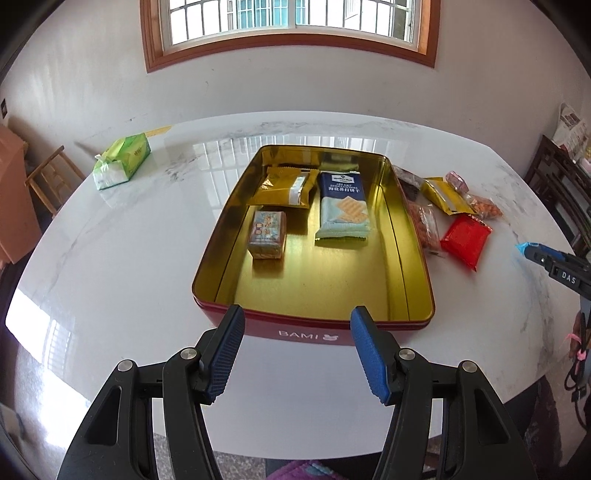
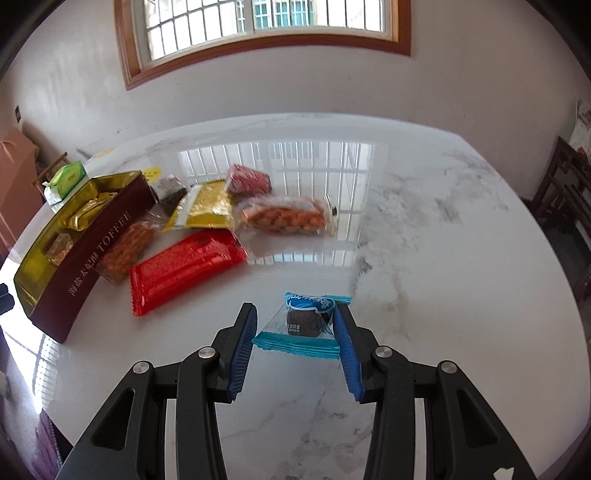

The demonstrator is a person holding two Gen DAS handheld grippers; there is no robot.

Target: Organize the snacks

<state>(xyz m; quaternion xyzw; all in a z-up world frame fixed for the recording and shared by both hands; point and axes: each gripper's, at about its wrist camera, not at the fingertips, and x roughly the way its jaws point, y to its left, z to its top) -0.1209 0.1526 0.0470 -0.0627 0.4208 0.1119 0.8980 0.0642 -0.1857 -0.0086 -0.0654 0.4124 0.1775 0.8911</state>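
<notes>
tin [image 1: 221, 236]: open, three packets inside | snacks [image 2: 184, 269]: beside it

Bright daylight from window [image 1: 291, 22], glare across glossy table [image 1: 129, 258], fisheye bending, dark vignetted corners, sharp focus.

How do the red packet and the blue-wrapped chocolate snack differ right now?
The red packet is opaque and larger; the blue-wrapped chocolate snack is smaller, with a clear window showing a brown piece. The red packet lies free beside the tin; the chocolate snack sits between the fingers of the open right gripper, not yet clamped. Both lie flat on the marble table, outside the tin.
</notes>
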